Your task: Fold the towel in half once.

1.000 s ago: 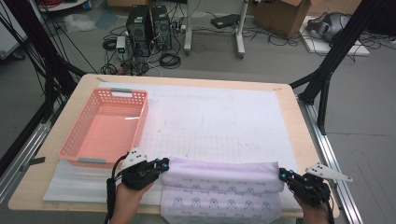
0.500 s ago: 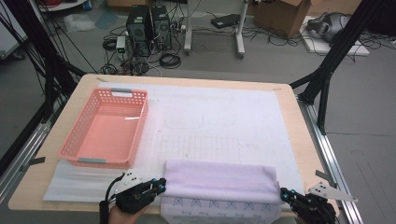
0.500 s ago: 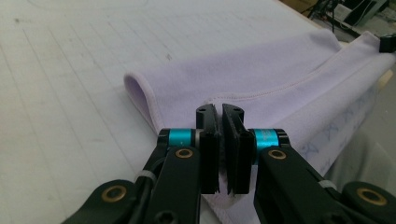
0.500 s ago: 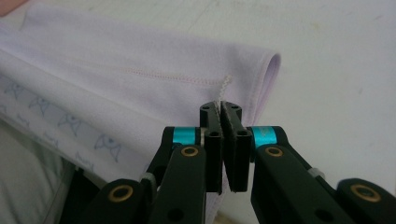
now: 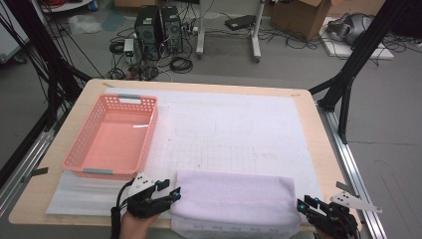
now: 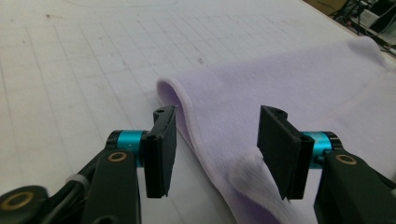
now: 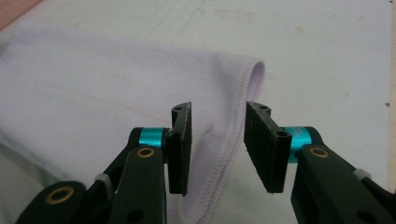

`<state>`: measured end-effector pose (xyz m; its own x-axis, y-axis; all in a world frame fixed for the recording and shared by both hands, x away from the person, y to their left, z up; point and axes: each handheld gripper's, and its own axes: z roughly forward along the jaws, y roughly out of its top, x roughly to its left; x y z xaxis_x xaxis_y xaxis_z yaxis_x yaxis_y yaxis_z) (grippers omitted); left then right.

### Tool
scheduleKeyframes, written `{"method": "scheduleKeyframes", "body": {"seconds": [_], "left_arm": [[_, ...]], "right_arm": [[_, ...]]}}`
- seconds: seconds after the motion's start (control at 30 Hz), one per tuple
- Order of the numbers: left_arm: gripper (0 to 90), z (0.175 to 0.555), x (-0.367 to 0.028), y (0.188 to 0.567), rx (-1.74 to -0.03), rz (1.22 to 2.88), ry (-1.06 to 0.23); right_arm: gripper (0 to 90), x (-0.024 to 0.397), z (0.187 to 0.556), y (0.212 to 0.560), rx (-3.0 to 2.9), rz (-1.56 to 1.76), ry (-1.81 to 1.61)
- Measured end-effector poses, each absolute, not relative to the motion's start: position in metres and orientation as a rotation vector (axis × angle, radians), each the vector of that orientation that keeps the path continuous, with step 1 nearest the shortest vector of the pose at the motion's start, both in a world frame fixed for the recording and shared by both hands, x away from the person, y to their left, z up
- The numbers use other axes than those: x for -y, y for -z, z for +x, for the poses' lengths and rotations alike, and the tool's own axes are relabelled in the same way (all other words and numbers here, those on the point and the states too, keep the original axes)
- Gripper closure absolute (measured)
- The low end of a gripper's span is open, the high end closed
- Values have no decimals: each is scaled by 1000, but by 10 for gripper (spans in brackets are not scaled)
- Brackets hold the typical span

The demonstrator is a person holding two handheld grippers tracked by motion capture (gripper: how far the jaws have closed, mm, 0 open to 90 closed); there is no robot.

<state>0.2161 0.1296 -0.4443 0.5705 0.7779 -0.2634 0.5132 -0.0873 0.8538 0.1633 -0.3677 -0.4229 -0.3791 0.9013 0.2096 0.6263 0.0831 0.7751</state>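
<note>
Looking down from the high view, we see the lilac towel (image 5: 234,199) lying folded over on itself at the near edge of the table (image 5: 318,124), its fold line on the far side and a printed underlayer peeking out along the near edge. We judge one fold made; any further fold and a move to the basket appear left to do. Our left gripper (image 5: 169,195) sits just beside the towel's left end, our right gripper (image 5: 304,205) just beside its right end. The pink basket (image 5: 149,130) stands beyond the towel's left end, apart from it, and holds nothing.

From the left gripper view, our jaws have just been opening and now stand spread, with the towel's folded edge (image 6: 196,140) lying between them and neither pad pressing on it.

From the right gripper view, our jaws have likewise just been opening; they stand apart astride the towel's stitched hem (image 7: 224,158), without pinching it. The cloth lies flat on the white gridded mat (image 7: 327,56).
</note>
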Motion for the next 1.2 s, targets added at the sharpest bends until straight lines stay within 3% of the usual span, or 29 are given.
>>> {"method": "scheduleKeyframes", "body": {"seconds": [0.7, 0.83, 0.97, 1.03, 1.2], "left_arm": [[466, 268, -121, 453, -1086, 1883, -242], [550, 269, -115, 453, -1051, 1931, -280], [740, 266, -109, 453, -1002, 1982, -319], [804, 267, -109, 453, -994, 1981, -300], [846, 266, -110, 452, -1037, 1946, -293]], "right_arm": [[642, 359, 229, 445, -2126, 1518, -1052], [701, 358, 233, 445, -2150, 1487, -1041], [839, 360, 235, 446, -2194, 1447, -1076], [852, 360, 235, 447, -2199, 1452, -1101], [870, 360, 234, 447, -2195, 1438, -1108]]}}
